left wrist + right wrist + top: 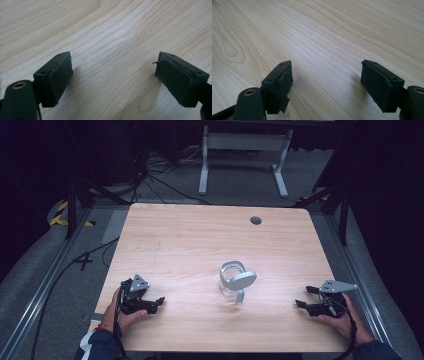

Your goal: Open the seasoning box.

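Your left hand rests at the near left edge of the table, wrapped around the left gripper, whose 2 jaws point across the wood toward the middle. Your right hand sits at the near right edge holding the right gripper, with its jaws aimed inward toward the left gripper. Both forearms come in low from the near side, in dark sleeves. In the left gripper view the left gripper's jaws stand released and wide apart, with bare wood grain between the 2 worn black pads. In the right gripper view the right gripper is likewise spread open over bare tabletop, gripping nothing. The 1 container on the table is a clear glass jar, standing ahead of and between both sets of jaws, well apart from each. Its grey lid is swung open on a hinge and tilted to the side, so the mouth is uncovered. You cannot tell whether anything is inside the jar.
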### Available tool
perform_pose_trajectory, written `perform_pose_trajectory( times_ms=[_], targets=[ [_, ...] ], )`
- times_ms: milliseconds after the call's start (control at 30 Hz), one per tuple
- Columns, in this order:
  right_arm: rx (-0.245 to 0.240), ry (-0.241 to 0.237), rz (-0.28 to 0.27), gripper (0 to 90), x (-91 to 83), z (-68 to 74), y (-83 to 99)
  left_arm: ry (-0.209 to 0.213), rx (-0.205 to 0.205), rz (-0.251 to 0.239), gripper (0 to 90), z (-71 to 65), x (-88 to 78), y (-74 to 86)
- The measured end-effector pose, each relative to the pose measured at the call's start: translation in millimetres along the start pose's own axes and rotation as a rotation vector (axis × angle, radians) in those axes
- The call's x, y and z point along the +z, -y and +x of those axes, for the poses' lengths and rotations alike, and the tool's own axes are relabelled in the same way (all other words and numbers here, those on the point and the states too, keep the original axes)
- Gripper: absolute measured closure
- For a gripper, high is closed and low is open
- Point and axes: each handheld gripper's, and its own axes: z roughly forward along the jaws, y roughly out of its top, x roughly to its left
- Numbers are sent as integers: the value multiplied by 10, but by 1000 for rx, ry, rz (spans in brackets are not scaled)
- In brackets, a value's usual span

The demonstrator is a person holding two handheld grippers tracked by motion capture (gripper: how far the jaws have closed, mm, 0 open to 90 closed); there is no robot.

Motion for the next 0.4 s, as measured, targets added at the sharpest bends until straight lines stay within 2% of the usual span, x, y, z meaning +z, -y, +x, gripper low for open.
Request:
perform_pose_trajectory(
  times_ms=[33, 133, 400],
  targets=[
    [0, 0, 0, 255, 0, 0, 0, 4, -11, 3, 144, -6, 1, 1],
    [0, 0, 0, 255, 0, 0, 0, 1, 1, 3, 142, 3, 1, -3],
    [1, 1, 0, 254, 0, 1, 0, 4, -5, 3, 141, 0, 3, -3]
  ],
)
